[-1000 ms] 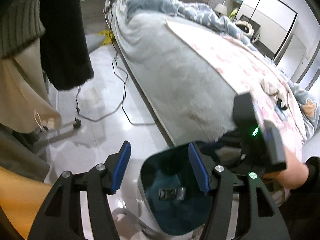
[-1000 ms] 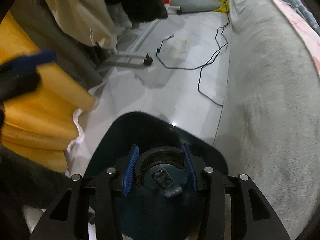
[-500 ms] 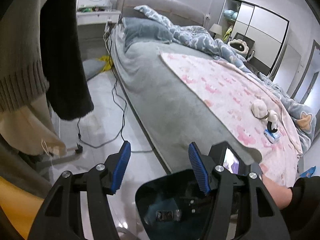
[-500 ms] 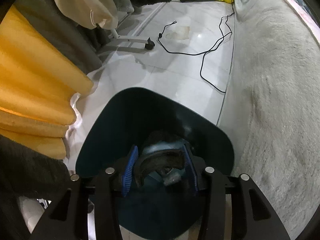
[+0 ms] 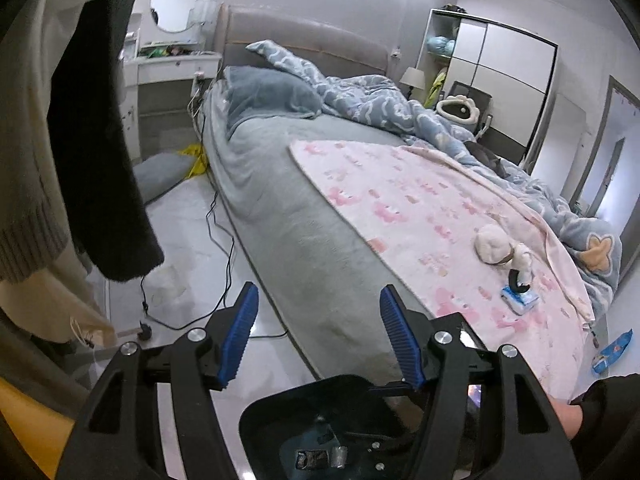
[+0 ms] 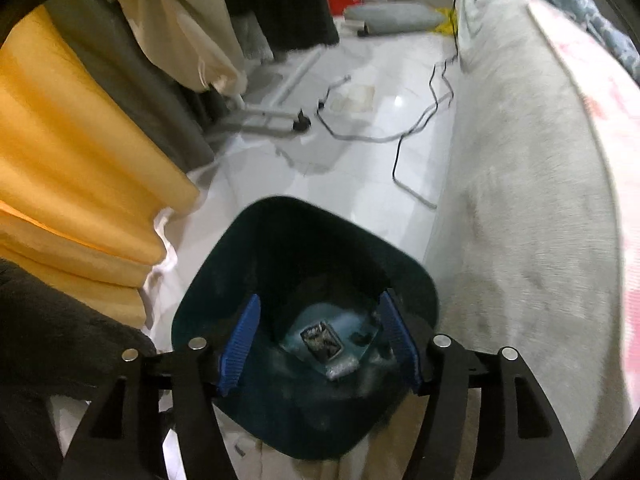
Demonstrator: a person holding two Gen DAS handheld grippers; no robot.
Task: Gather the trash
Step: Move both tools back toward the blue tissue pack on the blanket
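Observation:
A dark teal bin [image 6: 304, 216] stands on the floor between the bed and a yellow curtain. My right gripper [image 6: 320, 344] hangs over its mouth, jaws opening, with nothing between the blue pads [image 6: 240, 340]. Scraps of trash [image 6: 322, 338] lie at the bottom of the bin. My left gripper [image 5: 319, 336] is open and empty above the bin [image 5: 280, 404], pointing at the bed. On the pink blanket lie a white crumpled lump [image 5: 494, 246] and a small blue packet [image 5: 520, 300]. A blue wrapper [image 5: 612, 350] lies on the floor at the far right.
The grey bed [image 5: 304, 240] fills the right side. Black cables [image 5: 224, 240] trail over the white floor. Hanging clothes [image 5: 100, 160], a yellow curtain [image 6: 80, 160] and a rack's wheeled foot [image 6: 264, 114] crowd the left. A person's hand [image 5: 564, 420] holds the right gripper.
The right gripper held a dark round piece over the bin; its jaws have spread and the piece has left them. The left gripper rose and tilted up towards the bed.

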